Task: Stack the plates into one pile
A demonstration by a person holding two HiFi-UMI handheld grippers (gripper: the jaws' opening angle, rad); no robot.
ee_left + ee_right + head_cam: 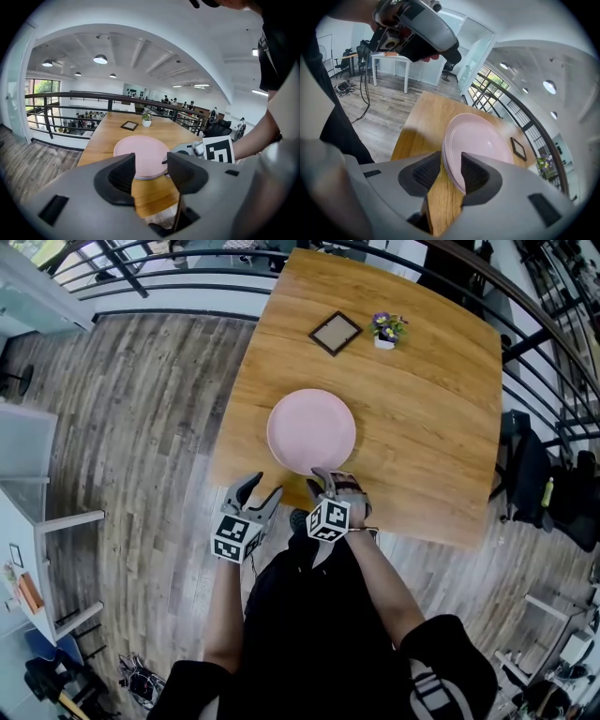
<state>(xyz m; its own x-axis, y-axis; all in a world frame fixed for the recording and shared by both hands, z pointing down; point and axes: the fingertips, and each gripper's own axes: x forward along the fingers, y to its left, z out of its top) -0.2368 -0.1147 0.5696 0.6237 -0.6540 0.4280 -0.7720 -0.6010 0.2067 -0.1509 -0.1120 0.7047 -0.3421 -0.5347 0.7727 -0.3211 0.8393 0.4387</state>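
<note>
A person in black clothing (pixel 309 615) is standing at the near edge of a wooden counter (pixel 422 418), holding a pair of tongs in each hand. The left tongs (pixel 261 487) are hovering at the counter's near edge, close to the plates but not touching them. Their jaws are standing wide apart with nothing between them, and only the counter's wood is showing through the gap. The right tongs (pixel 324 480), just beside them, are pointing steeply down at the near rim of the pile of pink plates (pixel 311 430). Their jaws are standing partly apart and straddling that rim. The rim is lying close against one pad while bare wood is showing between it and the other, so the pads are not clamping it. The pile is resting flat on the counter, toward its near side, and layered edges are showing at its rim in the two gripper views. Farther back on the counter, well apart from the plates, a small dark picture frame (pixel 336 333) is lying flat. Just beside it, a potted plant (pixel 385 330) with purple flowers is standing upright. Beyond the counter's far end, a dark metal railing (pixel 169 282) is curving past the wood-plank floor (pixel 141 427).
</note>
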